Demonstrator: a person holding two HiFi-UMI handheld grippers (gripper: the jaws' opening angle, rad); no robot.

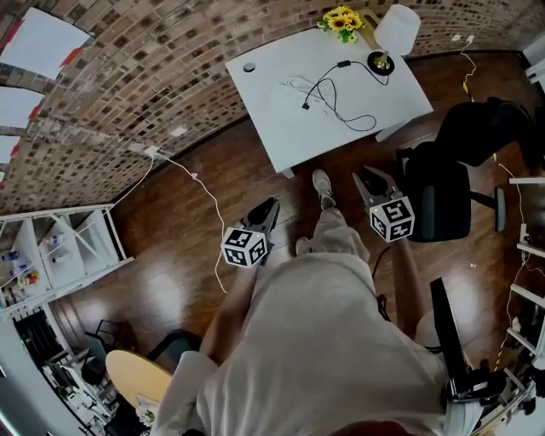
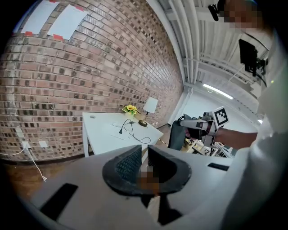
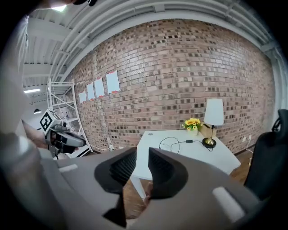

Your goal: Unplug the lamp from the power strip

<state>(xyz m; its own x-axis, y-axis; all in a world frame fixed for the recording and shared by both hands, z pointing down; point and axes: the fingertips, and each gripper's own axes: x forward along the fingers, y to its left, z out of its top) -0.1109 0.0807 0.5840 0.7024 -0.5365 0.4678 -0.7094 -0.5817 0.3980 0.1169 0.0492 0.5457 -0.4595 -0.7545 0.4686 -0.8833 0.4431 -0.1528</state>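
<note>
The lamp (image 1: 393,34), with a white shade and brass base, stands at the far right corner of the white table (image 1: 383,102). Its black cord (image 1: 339,95) loops across the top and ends in a black plug (image 1: 306,106) lying beside a faint white cable or strip (image 1: 298,84); I cannot tell which. Both grippers hang over the wooden floor, well short of the table. My left gripper (image 1: 271,205) and right gripper (image 1: 368,174) each show a narrow gap between the jaws with nothing in it. The lamp (image 3: 213,113) also shows in the right gripper view, far beyond the jaws.
Yellow sunflowers (image 1: 343,20) stand next to the lamp. A black office chair (image 1: 451,174) is at the right of the table. A white shelf unit (image 1: 60,247) stands at the left, and a white cable (image 1: 204,196) runs across the floor from a wall socket (image 1: 152,151).
</note>
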